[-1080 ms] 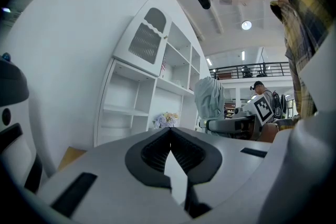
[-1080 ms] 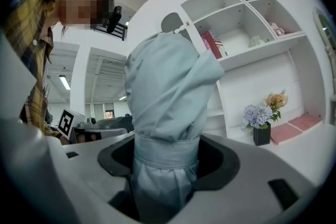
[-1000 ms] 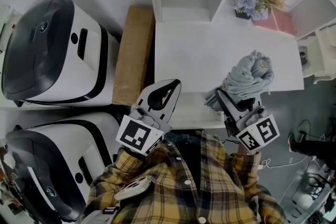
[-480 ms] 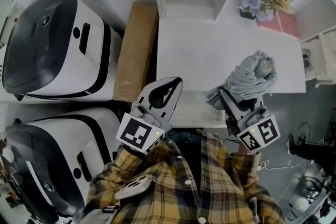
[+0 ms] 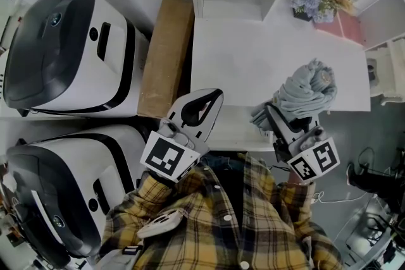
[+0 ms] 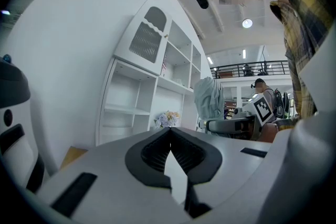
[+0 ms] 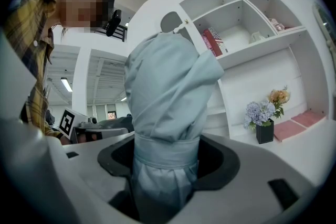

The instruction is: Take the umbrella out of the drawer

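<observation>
Two grippers: right gripper (image 7: 165, 160) grasps umbrella (image 7: 168, 81), frame centre; left gripper (image 6: 170, 134) clenched, empty.
Advice: firm grip, carry umbrella upright.

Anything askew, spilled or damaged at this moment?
Nothing stands out. The right tool grips the folded pale-blue fabric umbrella, the left tool is shut and empty, and the black pot of flowers stands upright.

Umbrella (image 5: 305, 93), pale blue-grey, folded, strap banding its fabric, is standing upright over the white desk's (image 5: 253, 66) near right corner, sitting clamped between the fingers (image 7: 223, 165) of the right gripper (image 7: 167, 165).
</observation>
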